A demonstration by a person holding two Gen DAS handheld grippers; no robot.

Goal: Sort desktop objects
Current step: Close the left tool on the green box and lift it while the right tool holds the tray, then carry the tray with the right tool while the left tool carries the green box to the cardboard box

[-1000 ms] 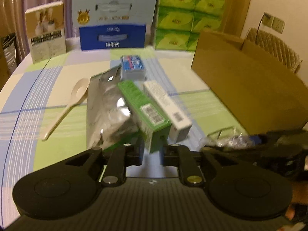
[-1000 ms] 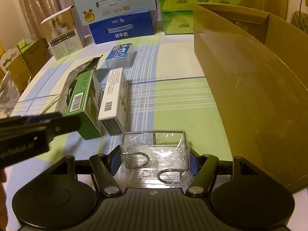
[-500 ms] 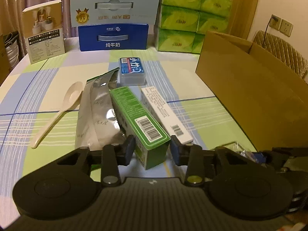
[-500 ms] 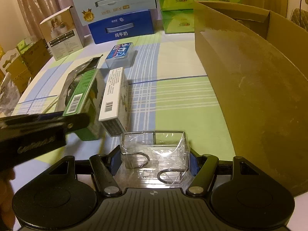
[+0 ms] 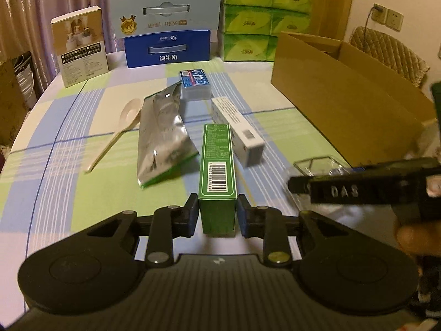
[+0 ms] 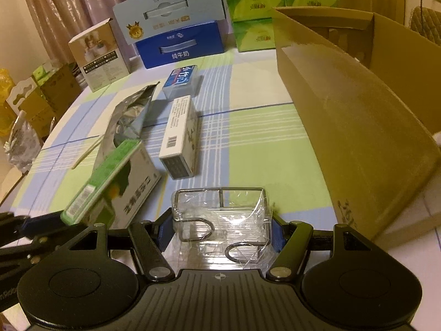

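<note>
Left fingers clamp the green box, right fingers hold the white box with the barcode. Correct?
Not quite. The right gripper holds the clear plastic-wrapped container, as the right wrist view shows; the white box lies on the table. The left gripper does clamp the green box.

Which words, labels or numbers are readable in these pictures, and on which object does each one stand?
"纯牛奶": blue milk carton.
"DAS": black arm of the right claw.
Barcode digits on the green box: too small.
Print on the white box, blue-topped case and tissue packs: blurred.
</note>
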